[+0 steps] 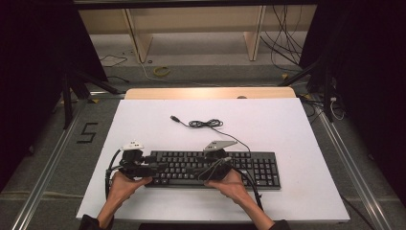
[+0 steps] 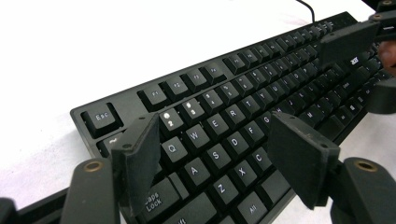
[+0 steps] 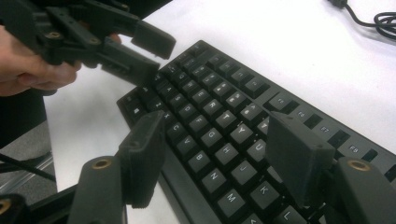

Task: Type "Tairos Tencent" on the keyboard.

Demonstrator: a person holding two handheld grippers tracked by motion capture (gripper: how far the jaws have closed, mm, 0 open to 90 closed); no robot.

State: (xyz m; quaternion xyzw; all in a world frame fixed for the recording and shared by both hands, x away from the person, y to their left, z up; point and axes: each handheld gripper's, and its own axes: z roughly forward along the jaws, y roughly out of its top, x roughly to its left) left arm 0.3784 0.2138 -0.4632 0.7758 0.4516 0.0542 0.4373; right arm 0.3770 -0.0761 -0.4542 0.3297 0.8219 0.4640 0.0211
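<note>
My left gripper [image 1: 152, 163] hangs over the keyboard's [image 1: 249, 168] left end, jaws spread with nothing between them; my right gripper [image 1: 221, 162] hovers near its middle, jaws likewise spread and empty. To grip well, I judge I should lower both evenly and pinch the front and back edges, not the keys. The keyboard is black, full-size, flat on the white board [image 1: 287, 124] near my side, its cable [image 1: 205, 123] coiled behind it.

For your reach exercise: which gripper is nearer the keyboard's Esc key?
Left. The left gripper hovers over the keyboard's left end, near Esc; the right gripper hovers over the middle keys, farther along.
</note>
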